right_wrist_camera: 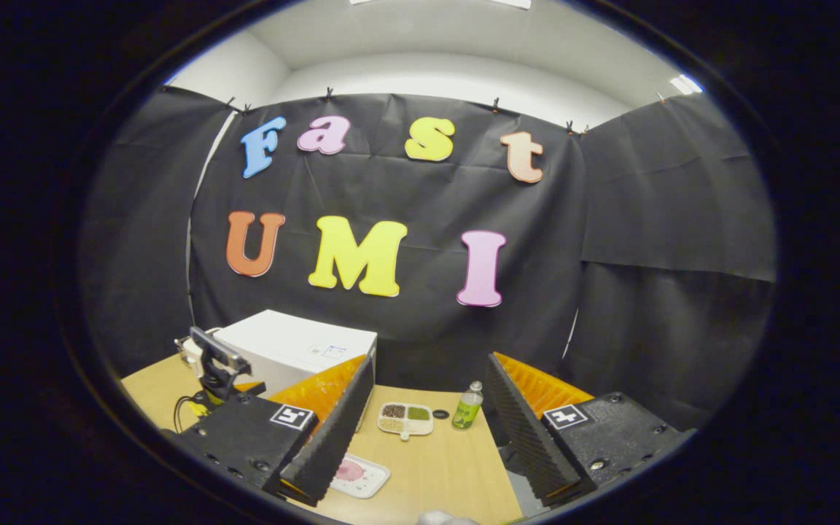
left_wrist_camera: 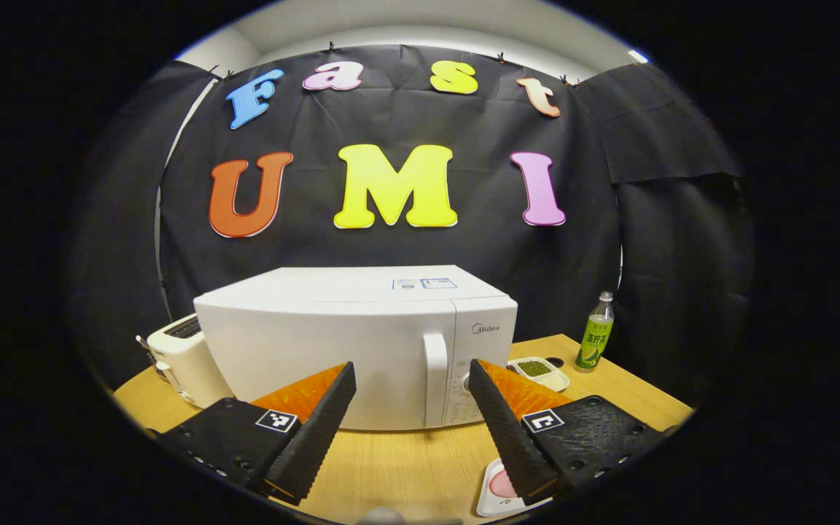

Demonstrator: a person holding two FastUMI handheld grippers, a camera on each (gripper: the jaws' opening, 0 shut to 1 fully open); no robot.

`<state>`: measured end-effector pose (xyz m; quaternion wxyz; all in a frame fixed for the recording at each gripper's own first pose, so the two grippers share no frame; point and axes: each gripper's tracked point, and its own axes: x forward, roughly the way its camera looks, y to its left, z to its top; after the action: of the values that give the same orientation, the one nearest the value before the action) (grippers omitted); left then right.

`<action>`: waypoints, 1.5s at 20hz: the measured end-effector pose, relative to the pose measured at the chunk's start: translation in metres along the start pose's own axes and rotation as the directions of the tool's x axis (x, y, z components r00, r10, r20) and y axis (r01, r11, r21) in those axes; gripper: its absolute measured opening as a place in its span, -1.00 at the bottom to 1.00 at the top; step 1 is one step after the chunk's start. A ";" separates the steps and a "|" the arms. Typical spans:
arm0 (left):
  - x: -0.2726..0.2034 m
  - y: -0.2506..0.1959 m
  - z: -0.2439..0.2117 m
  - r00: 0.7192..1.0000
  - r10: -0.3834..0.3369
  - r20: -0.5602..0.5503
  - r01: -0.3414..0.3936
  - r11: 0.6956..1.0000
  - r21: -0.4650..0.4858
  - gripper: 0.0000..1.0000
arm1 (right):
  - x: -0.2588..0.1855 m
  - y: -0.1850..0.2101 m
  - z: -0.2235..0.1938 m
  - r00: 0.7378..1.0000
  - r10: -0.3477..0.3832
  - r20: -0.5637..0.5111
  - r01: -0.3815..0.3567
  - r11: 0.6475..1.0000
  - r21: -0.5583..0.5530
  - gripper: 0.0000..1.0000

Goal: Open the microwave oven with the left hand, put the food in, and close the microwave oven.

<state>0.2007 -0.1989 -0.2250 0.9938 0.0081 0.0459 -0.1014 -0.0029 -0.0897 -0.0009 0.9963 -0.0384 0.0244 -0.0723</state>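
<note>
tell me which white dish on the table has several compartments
The divided tray near the green bottle, holding dark, green and pale fillings. The other white plate, nearer the right gripper, carries one pink item.

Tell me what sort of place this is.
Probably a staged recording booth dressed as a kitchen counter: black cloth wall hung behind a light wooden table carrying a closed white microwave oven, a white toaster and a green drink bottle.
</note>
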 end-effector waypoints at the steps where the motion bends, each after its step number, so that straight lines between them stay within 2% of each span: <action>1: 0.015 -0.004 -0.009 1.000 0.006 -0.006 -0.006 1.000 -0.002 0.89 | 0.001 -0.002 -0.003 1.000 -0.005 -0.011 0.005 1.000 -0.005 0.83; 3: 0.039 -0.015 -0.020 1.000 -0.011 -0.002 0.011 1.000 0.008 0.84 | 0.003 -0.006 -0.010 0.999 -0.016 -0.033 0.016 1.000 -0.016 0.84; 4: 0.047 -0.017 -0.021 1.000 -0.009 0.004 0.009 1.000 0.025 0.82 | 0.006 -0.007 -0.013 0.999 -0.019 -0.045 0.018 1.000 -0.019 0.97; 5: 0.055 -0.017 -0.022 1.000 -0.003 0.011 0.002 0.999 0.045 0.55 | 0.007 -0.009 -0.017 0.998 -0.022 -0.060 0.020 1.000 -0.021 0.97; 6: 0.061 -0.017 -0.026 1.000 0.002 0.011 -0.002 0.998 0.056 0.70 | 0.009 -0.009 -0.021 0.997 -0.020 -0.071 0.019 1.000 -0.020 0.83; 7: 0.066 -0.018 -0.029 1.000 -0.006 0.000 0.006 0.999 0.048 0.32 | 0.010 -0.010 -0.023 0.997 -0.019 -0.079 0.018 1.000 -0.015 0.84; 9: 0.072 -0.023 -0.034 0.999 -0.032 -0.004 0.032 0.999 0.000 0.30 | 0.014 -0.011 -0.028 0.996 -0.019 -0.093 0.019 1.000 -0.002 0.84; 10: 0.070 -0.016 -0.031 1.000 -0.020 -0.005 0.020 1.000 0.006 -0.16 | 0.014 -0.011 -0.031 0.995 -0.017 -0.101 0.017 1.000 0.004 0.84; 11: 0.069 -0.016 -0.032 1.000 -0.021 -0.003 0.021 1.000 0.000 -0.44 | 0.015 -0.010 -0.033 0.994 -0.013 -0.108 0.014 1.000 0.005 0.84; 14: 0.066 -0.015 -0.032 0.999 -0.044 -0.019 0.044 0.999 -0.029 -0.58 | 0.018 -0.009 -0.037 0.993 -0.002 -0.122 0.004 1.000 0.018 0.84; 15: 0.066 -0.015 -0.031 0.999 -0.046 -0.021 0.045 0.998 -0.040 -0.73 | 0.019 -0.007 -0.037 0.992 0.005 -0.126 -0.002 1.000 0.025 0.84; 16: 0.066 -0.015 -0.032 0.999 -0.044 -0.027 0.043 0.998 -0.044 -0.74 | 0.020 -0.004 -0.038 0.992 0.012 -0.130 -0.009 1.000 0.027 0.84; 17: 0.066 -0.015 -0.029 0.999 -0.047 -0.026 0.046 0.998 -0.047 -0.89 | 0.020 -0.002 -0.036 0.992 0.019 -0.128 -0.016 1.000 0.023 0.84; 18: 0.063 -0.015 -0.029 0.998 -0.049 -0.030 0.047 0.998 -0.051 -0.89 | 0.020 -0.002 -0.035 0.992 0.021 -0.122 -0.019 1.000 0.017 0.96; 19: 0.061 -0.015 -0.028 0.998 -0.053 -0.030 0.051 0.998 -0.048 -0.99 | 0.021 -0.001 -0.034 0.992 0.025 -0.120 -0.024 1.000 0.014 0.97; 21: 0.058 -0.016 -0.033 0.997 -0.067 -0.047 0.065 0.996 -0.056 -0.99 | 0.021 0.003 -0.032 0.992 0.039 -0.119 -0.038 0.999 0.015 0.97; 24: 0.018 -0.011 -0.035 0.996 -0.085 -0.002 0.085 0.996 -0.040 -0.99 | 0.019 0.011 -0.028 0.993 0.059 -0.107 -0.060 0.998 -0.006 0.97; 28: -0.031 0.001 -0.045 0.990 -0.142 -0.025 0.141 0.990 -0.027 -0.99 | 0.018 0.036 -0.025 0.990 0.119 -0.081 -0.121 0.992 -0.022 0.97; 30: -0.054 0.012 -0.048 0.989 -0.143 -0.032 0.143 0.990 -0.017 -0.98 | 0.017 0.051 -0.025 0.985 0.153 -0.081 -0.154 0.988 -0.014 0.97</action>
<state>0.1463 -0.1752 -0.2682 0.9831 -0.0007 0.0635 -0.1720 0.0197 -0.0436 -0.0309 0.9968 -0.0436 0.0674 0.0035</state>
